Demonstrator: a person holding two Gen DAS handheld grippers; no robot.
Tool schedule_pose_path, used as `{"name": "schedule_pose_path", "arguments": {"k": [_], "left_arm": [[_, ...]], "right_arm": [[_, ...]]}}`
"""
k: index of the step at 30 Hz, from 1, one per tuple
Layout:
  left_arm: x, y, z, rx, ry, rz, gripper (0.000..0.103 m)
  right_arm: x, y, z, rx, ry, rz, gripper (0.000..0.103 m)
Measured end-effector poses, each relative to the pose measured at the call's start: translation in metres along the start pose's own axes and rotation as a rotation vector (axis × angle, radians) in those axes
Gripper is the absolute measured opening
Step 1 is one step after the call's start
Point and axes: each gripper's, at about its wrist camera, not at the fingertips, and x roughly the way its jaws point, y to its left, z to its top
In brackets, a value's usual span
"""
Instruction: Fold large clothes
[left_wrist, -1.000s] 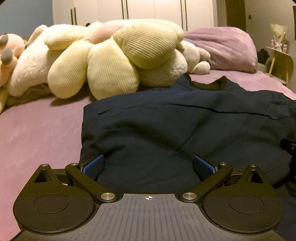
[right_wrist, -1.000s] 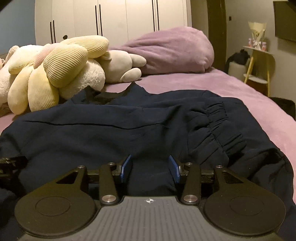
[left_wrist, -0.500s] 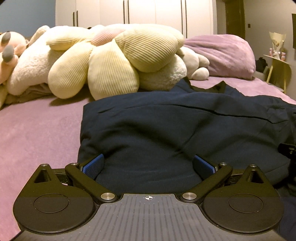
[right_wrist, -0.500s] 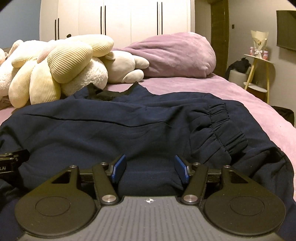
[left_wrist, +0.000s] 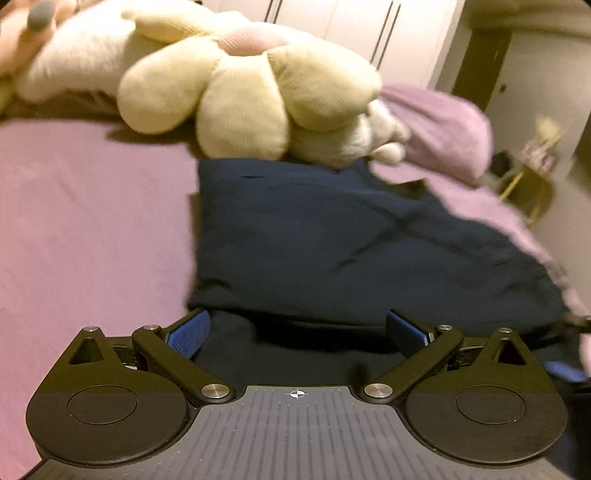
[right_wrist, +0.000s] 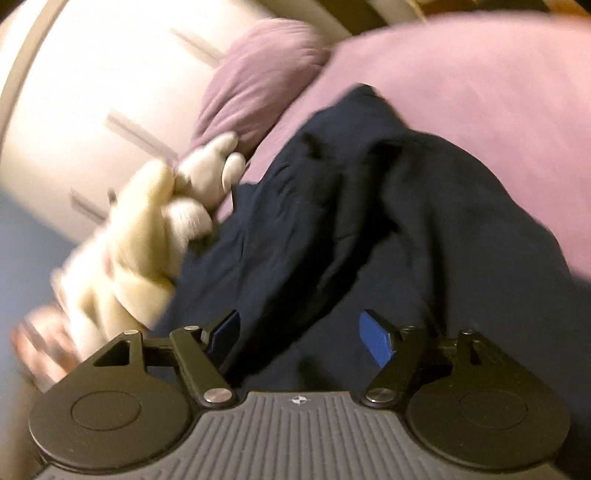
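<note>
White wardrobe doors fill the far wall, and below them a bed under a mauve sheet takes up most of both views. On the bed, a dark navy garment lies folded into a broad slab at the centre of the left wrist view; in the right wrist view the same cloth is rumpled and runs from 12 o'clock down to the camera, the whole picture tilted and blurred. A mauve pillow sits at 1 o'clock from the garment, and a pale yellow flower-shaped plush rests at 11 o'clock, just beyond the cloth's far edge, with a white plush animal beside it. The left claw stands wide, its blue pads apart above the garment's near edge and pressing on nothing. The right claw is opening, dark cloth lying between its pads but not pinched by them.
</note>
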Motion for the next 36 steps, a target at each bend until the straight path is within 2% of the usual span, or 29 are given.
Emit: {"name": "schedule_pose_path", "arguments": {"k": [3,5,6,8,9,11,15,18,20,23,25,27,31,34,35,36], "left_arm": [[0.001,-0.004,0.006,-0.078,0.020,-0.095,0.103],[0.012,-0.008,0.010,-0.100,0.036,-0.096,0.103],[0.018,-0.010,0.011,-0.095,0.042,-0.090,0.099],[0.033,-0.015,0.014,-0.067,0.066,-0.047,0.091],[0.041,-0.016,0.014,-0.047,0.080,-0.014,0.087],[0.051,-0.014,0.014,-0.030,0.086,0.003,0.086],[0.063,-0.012,0.022,-0.005,0.080,0.030,0.086],[0.071,-0.008,0.029,-0.030,0.111,0.031,0.087],[0.067,-0.009,0.030,-0.031,0.130,0.013,0.092],[0.048,-0.011,0.025,0.029,0.140,-0.016,0.095],[0.026,-0.011,0.019,0.091,0.105,-0.023,0.095],[0.007,-0.012,0.019,0.130,0.048,-0.015,0.096],[0.002,-0.021,0.033,0.161,-0.037,0.030,0.098],[0.025,-0.023,0.041,0.149,-0.017,0.096,0.098],[0.037,-0.022,0.041,0.146,0.014,0.130,0.098],[0.045,-0.020,0.041,0.140,0.044,0.164,0.098]], "right_arm": [[0.007,-0.008,0.012,0.115,0.004,0.025,0.071],[0.017,-0.004,0.020,0.128,-0.007,0.009,0.068],[0.023,-0.002,0.023,0.125,-0.010,-0.005,0.063],[0.036,0.004,0.029,0.107,0.001,-0.071,0.037],[0.041,0.006,0.030,0.097,0.008,-0.094,0.033],[0.047,0.011,0.033,0.047,0.017,-0.109,0.024],[0.054,0.013,0.036,0.011,0.037,-0.105,0.024],[0.069,0.018,0.040,-0.021,0.053,-0.116,0.024],[0.077,0.026,0.044,-0.075,0.061,-0.130,0.026],[0.078,0.032,0.046,-0.117,0.071,-0.149,0.030],[0.065,0.034,0.042,-0.152,0.069,-0.150,0.038],[0.044,0.037,0.035,-0.209,0.048,-0.148,0.041],[0.007,0.052,0.027,-0.335,-0.041,-0.167,0.041],[0.004,0.074,0.029,-0.419,-0.101,-0.188,0.039],[0.009,0.081,0.029,-0.449,-0.105,-0.203,0.032],[0.016,0.087,0.029,-0.484,-0.107,-0.211,0.030]]}}
